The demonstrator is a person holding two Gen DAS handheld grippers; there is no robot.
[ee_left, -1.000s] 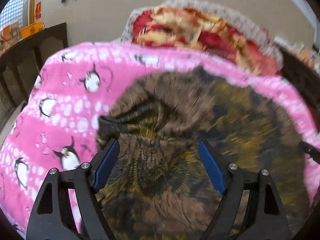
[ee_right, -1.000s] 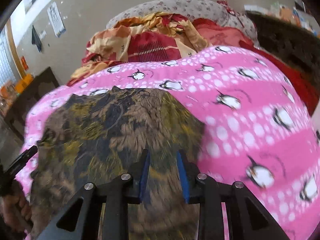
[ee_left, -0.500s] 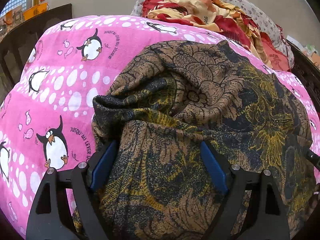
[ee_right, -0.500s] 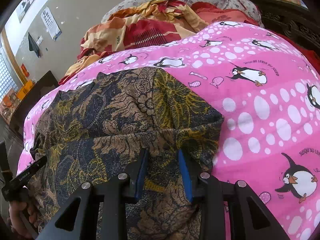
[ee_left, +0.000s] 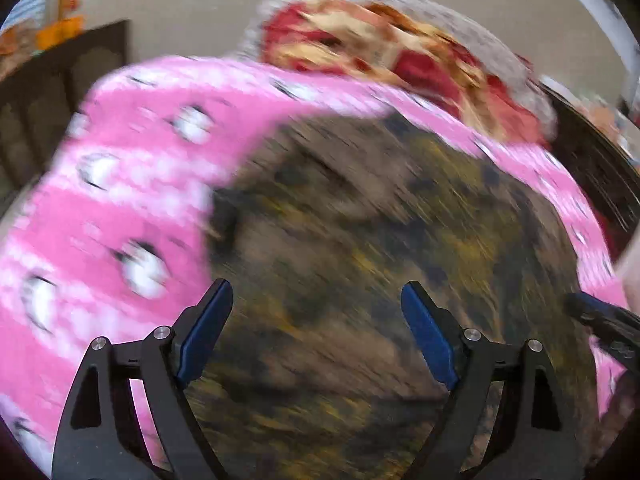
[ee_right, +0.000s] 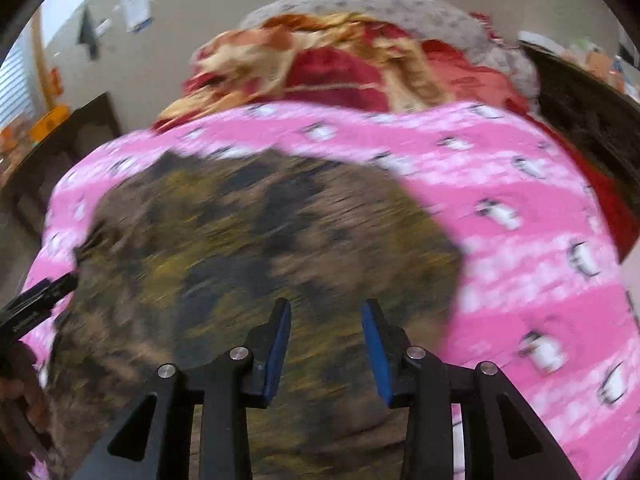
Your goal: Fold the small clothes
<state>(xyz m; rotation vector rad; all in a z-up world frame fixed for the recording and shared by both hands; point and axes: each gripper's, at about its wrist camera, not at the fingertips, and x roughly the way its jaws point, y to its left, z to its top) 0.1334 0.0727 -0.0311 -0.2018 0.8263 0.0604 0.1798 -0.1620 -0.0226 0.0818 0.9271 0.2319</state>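
A brown, black and yellow patterned garment (ee_left: pixel 380 248) lies spread on a pink penguin blanket (ee_left: pixel 120 208); both views are motion-blurred. My left gripper (ee_left: pixel 316 320) is open wide above the garment's near left part, with nothing between its blue pads. The garment shows in the right wrist view (ee_right: pixel 256 248) too. My right gripper (ee_right: pixel 326 332) is open over the garment's near right part, empty. The tip of the right gripper shows at the right edge of the left view (ee_left: pixel 600 320), and the left gripper's tip at the left edge of the right view (ee_right: pixel 36 304).
A heap of red and orange cloth (ee_right: pixel 340 68) and a grey floral cushion (ee_right: pixel 400 8) lie behind the pink blanket (ee_right: pixel 520 208). Dark wooden furniture stands at the left (ee_left: pixel 60 80) and right (ee_right: pixel 580 96).
Both grippers have lifted back from the garment. The right gripper's jaws have opened wider. The fold near the left gripper now looks flatter, though blur hides detail.
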